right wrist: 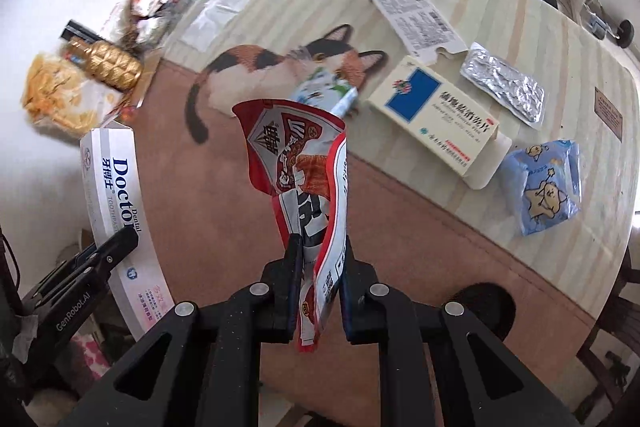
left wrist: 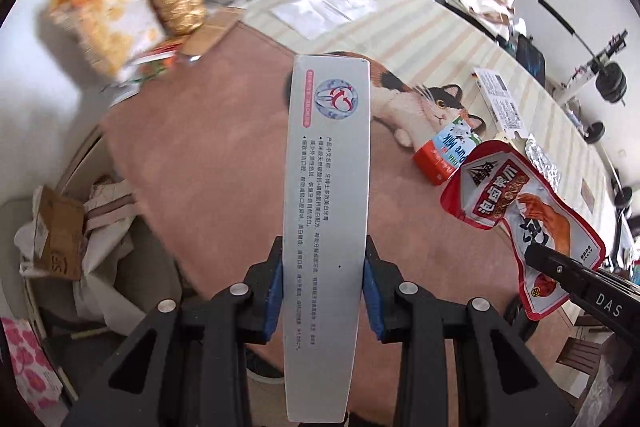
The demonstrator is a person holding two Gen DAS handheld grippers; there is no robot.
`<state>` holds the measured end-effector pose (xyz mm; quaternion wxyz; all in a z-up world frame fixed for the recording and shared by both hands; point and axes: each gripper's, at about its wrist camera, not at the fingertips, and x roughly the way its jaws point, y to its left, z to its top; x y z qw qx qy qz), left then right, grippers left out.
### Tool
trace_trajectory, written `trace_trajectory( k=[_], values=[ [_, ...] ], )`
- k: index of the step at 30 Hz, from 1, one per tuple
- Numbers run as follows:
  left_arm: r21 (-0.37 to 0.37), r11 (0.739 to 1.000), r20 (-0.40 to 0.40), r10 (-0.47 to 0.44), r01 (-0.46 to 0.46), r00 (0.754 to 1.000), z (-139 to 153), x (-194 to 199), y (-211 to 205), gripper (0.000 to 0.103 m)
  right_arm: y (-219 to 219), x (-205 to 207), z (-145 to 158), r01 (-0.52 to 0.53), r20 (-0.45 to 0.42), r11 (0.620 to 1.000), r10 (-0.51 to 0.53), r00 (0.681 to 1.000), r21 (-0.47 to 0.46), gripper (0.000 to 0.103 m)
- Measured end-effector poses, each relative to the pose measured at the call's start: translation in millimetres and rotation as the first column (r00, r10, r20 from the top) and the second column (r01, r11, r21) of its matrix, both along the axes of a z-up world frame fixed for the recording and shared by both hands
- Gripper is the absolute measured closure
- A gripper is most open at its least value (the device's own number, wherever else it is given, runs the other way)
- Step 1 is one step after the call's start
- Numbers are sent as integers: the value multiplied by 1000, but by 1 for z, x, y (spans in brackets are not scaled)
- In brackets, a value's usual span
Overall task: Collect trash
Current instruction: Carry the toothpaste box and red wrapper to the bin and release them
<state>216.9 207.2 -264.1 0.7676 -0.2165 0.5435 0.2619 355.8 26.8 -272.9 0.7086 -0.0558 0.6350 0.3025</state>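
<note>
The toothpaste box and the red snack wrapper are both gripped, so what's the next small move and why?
Probably carry both left, over the trash bin beside the table. The left gripper is shut on the toothpaste box, the right gripper on the red snack wrapper, and both hang clear of the table mat.

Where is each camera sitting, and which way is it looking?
Left wrist: on the left gripper, looking down its jaws at the toothpaste box they hold, above the table.
Right wrist: on the right gripper, looking down at its snack bag.
Both views show the cat mat, box, bag and the other gripper.
</note>
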Motion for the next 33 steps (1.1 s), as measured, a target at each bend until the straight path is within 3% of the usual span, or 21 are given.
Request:
trace_trajectory(
  k=[8,12,15,18,24,27,33],
  values=[
    [-17,992,47,128,-128,991,10,-128,-4,72,10,-120,14,-118,19,993,118,993,25,86],
    [-56,979,32,200,-198,979,-6,-199,-8,72,9,-188,-6,-177,-16,984,177,984,12,86],
    [-109,962,-3,252,-251,968,-34,-246,-8,72,13,-238,-36,-228,-64,974,227,972,-13,86],
    [-191,932,-45,305,-308,951,-76,-287,-6,72,18,-281,-75,-285,-117,957,277,954,-53,86],
    [-369,846,-135,361,-385,923,-196,-332,0,72,29,-346,-169,-389,-180,908,362,915,-154,86],
    [-439,799,-183,369,-411,911,-269,-339,1,72,31,-361,-234,-412,-198,886,374,906,-213,86],
    [-567,699,-260,349,-435,900,-416,-339,6,71,36,-353,-379,-403,-246,862,337,909,-307,86]
  ],
)
